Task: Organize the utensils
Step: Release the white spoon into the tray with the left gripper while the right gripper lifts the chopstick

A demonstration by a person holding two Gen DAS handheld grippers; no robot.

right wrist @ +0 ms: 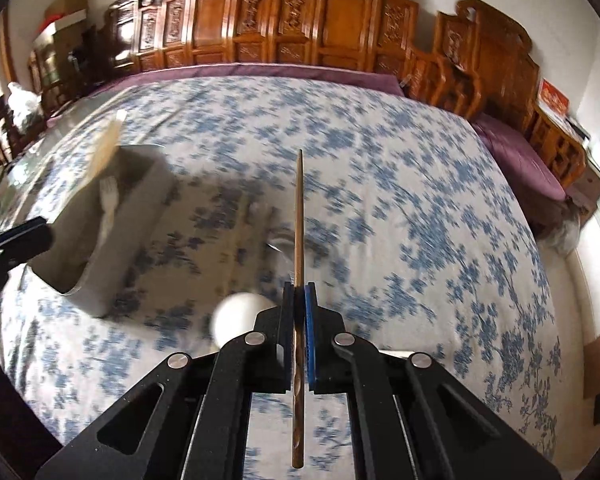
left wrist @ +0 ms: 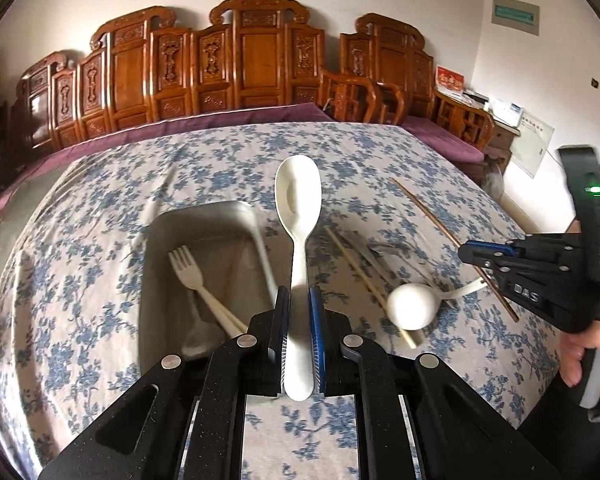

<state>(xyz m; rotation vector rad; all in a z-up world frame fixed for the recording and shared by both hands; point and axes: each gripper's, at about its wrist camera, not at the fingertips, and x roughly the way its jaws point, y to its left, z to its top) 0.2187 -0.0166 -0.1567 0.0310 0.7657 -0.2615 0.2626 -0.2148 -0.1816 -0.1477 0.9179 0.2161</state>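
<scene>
Clamping white spoon (left wrist: 298, 216) in left tool (left wrist: 299, 300), tray (left wrist: 204, 216) seemingly below-left

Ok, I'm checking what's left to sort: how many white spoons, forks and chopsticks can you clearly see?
White spoons: 2 (held spoon, round spoon on cloth)
Forks: 1 (fork in tray)
Chopsticks: 2 (dark chopstick held, pale chopstick on cloth)
Total: 5

On your surface (left wrist: 380, 152), the tray (left wrist: 156, 264) sits left with a fork (left wrist: 192, 276) in it; to its right lie a chopstick (left wrist: 364, 276) and ladle (left wrist: 414, 306), carved chairs (left wrist: 256, 60) behind.
</scene>
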